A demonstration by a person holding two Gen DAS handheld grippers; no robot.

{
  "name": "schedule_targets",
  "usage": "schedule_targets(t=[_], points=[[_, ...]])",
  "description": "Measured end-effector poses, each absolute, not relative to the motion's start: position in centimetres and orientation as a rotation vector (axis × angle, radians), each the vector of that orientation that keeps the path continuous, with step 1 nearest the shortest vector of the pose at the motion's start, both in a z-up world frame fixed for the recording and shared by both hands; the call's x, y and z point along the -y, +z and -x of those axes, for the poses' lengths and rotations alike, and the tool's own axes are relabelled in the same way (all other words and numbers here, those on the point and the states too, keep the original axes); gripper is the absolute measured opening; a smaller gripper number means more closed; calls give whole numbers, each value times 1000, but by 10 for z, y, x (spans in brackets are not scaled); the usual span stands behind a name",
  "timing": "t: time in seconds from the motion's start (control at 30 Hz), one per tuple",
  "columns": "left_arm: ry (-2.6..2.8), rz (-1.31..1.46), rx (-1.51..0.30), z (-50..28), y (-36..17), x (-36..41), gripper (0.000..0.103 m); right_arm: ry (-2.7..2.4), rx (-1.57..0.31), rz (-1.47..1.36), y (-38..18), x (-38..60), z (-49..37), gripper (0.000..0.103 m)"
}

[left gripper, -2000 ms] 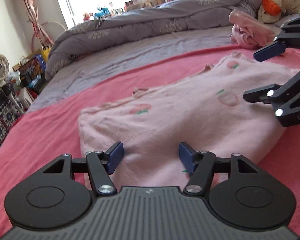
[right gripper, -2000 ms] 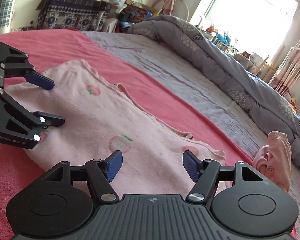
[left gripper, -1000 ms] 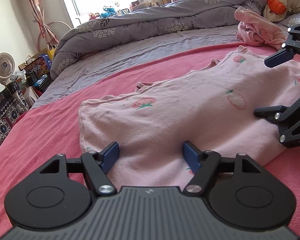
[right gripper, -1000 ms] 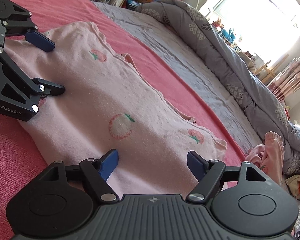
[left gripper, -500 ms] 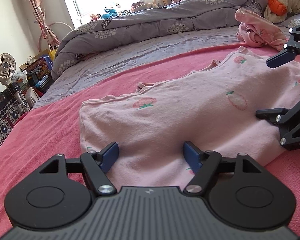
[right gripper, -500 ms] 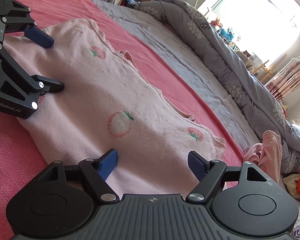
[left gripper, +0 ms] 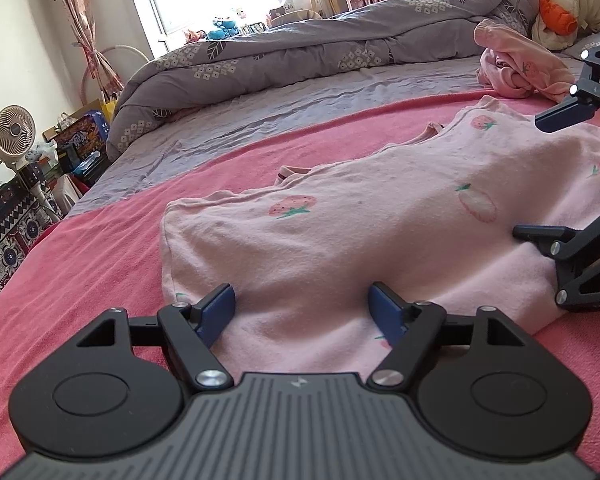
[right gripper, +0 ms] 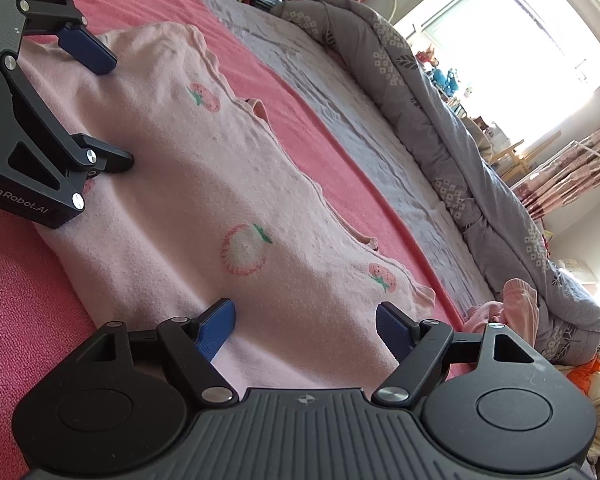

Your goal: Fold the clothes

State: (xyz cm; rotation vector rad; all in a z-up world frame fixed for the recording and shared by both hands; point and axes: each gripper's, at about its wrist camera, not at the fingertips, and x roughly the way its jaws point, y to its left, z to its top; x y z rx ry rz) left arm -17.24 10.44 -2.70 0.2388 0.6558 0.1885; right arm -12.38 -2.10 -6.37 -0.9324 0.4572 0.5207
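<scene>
Pink top (left gripper: 364, 240) looks soft, light, floppy imo; both claws, left (left gripper: 302, 310) & right (right gripper: 306, 326), wide open w/ nothing pinched, so grab the near edge.

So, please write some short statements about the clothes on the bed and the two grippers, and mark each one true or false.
1. The pink strawberry-print garment lies spread on the red blanket. True.
2. The left gripper is shut on the garment. False: its jaws stand wide open, with the cloth's near edge between them.
3. The right gripper is open too. True.
4. A second pink garment is neatly folded beside the first. False: it lies crumpled further off, on the grey sheet.
5. The grey quilt covers the strawberry-print garment. False: it is bunched along the far side of the bed.
</scene>
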Motion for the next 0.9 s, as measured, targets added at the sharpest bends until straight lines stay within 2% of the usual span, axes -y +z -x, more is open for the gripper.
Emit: schedule_targets(t=[0.3,0.4,0.53,0.9], points=[[191,-241,-654,172,-27,-104,78,503,-438,934,-66,21,127,82],[192,-240,-653,172,-28,-104,79,492,-430,927,-66,23,125,87],[193,-233,-652,172,-28,-105,80,466,-408,903,-65,28,122,103],[163,-204,-654,175,-26,-115,83,515,-537,662,-51,100,113,103]])
